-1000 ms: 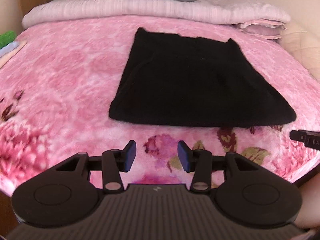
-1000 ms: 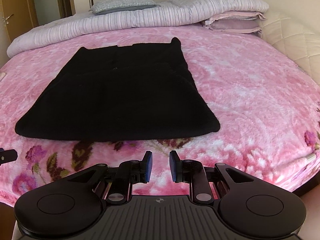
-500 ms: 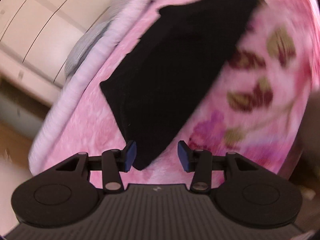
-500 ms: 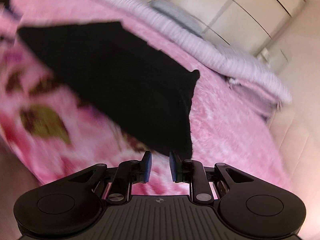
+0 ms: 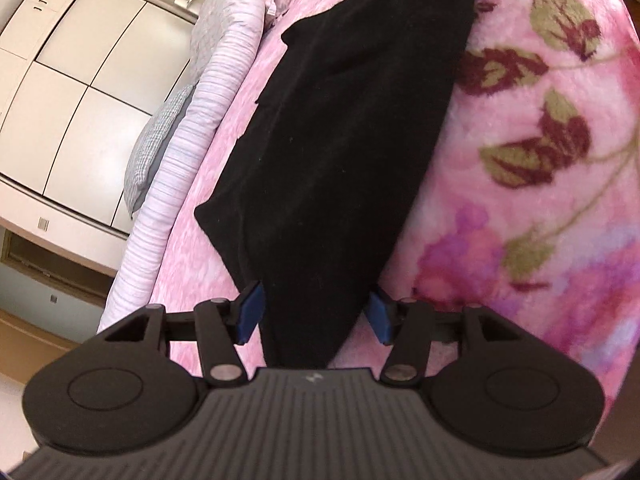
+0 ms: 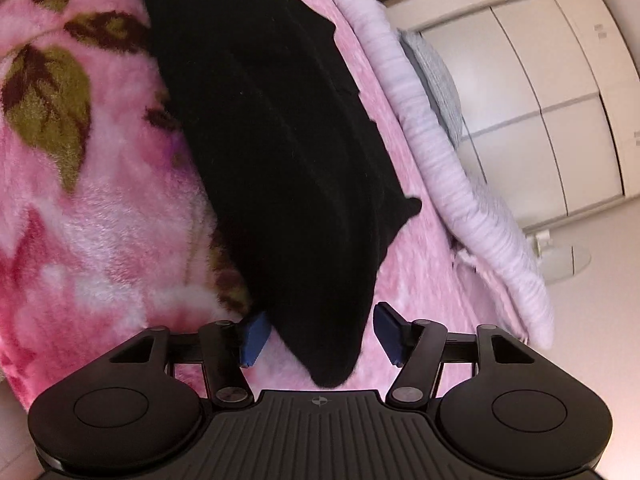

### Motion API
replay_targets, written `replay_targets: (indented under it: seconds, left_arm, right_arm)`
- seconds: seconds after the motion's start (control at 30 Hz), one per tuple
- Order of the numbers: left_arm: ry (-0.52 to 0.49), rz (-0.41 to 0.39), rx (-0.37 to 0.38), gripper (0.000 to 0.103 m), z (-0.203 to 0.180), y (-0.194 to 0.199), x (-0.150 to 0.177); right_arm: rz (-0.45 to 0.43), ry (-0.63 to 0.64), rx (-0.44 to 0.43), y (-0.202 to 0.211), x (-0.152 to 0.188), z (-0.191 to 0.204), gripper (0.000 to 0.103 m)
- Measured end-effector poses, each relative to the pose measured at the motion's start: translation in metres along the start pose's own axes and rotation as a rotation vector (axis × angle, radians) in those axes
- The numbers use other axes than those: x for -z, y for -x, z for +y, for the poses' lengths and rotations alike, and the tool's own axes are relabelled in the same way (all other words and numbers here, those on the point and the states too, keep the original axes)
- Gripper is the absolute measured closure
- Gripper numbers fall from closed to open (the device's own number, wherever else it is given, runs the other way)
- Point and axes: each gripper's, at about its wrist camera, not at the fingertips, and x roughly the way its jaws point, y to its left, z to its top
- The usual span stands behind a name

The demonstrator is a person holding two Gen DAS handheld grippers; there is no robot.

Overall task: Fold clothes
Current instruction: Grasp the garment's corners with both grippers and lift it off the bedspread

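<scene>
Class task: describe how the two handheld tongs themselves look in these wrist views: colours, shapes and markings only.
Both the left tongs and right tongs are matt black, with blue pads on jointed arms with silver pivot pins, two round discs, and a ribbed plate with a small emblem.

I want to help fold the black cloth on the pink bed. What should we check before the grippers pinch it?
1. Left hand-held gripper open: ok, jaws have just been opening.
2. Right hand-held gripper open: ok, also just been opening.
3. Black cloth corner between left jaws: ok.
4. Corner between right jaws: ok.
5. Pads pressing cloth: not ok.
6. Cloth flat on pink blanket: ok.
</scene>
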Motion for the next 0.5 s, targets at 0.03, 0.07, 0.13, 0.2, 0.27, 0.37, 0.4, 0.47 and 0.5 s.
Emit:
replay_targets:
  seconds: [0.03, 0.07, 0.13, 0.2, 0.27, 0.37, 0.4, 0.47, 0.5]
  left_arm:
    - [0.001, -0.008, -0.005, 0.051, 0.001, -0.002, 0.001]
    - [0.004, -0.014, -0.005, 0.051, 0.003, -0.003, 0.001]
    - [0.017, -0.022, 0.023, 0.065, 0.006, -0.005, 0.002]
    - [0.033, -0.025, 0.067, 0.083, 0.008, -0.006, 0.002]
    - [0.042, -0.035, 0.074, 0.088, 0.007, -0.005, 0.004]
    - [0.110, -0.037, 0.111, 0.093, 0.016, -0.003, 0.007]
    - [0.137, -0.035, 0.127, 0.093, 0.021, -0.002, 0.008]
    - [0.150, -0.036, 0.137, 0.095, 0.026, 0.003, 0.008]
    - [0.154, -0.038, 0.140, 0.095, 0.028, 0.005, 0.008]
  right_arm:
    - [-0.014, 0.010, 0.012, -0.002, 0.000, 0.001, 0.043]
    - [-0.024, 0.010, 0.025, -0.004, 0.000, 0.001, 0.043]
    - [-0.041, 0.007, 0.038, -0.009, 0.001, 0.000, 0.050]
    - [-0.045, -0.003, 0.012, -0.014, 0.000, -0.003, 0.071]
    - [-0.034, 0.021, -0.023, -0.015, -0.001, 0.002, 0.088]
    - [-0.037, 0.024, -0.026, -0.008, -0.001, 0.002, 0.093]
    - [-0.040, 0.015, -0.032, -0.006, -0.001, -0.001, 0.094]
    - [-0.050, 0.024, -0.046, -0.005, -0.003, -0.008, 0.094]
    - [-0.057, 0.032, -0.049, -0.001, -0.002, -0.010, 0.095]
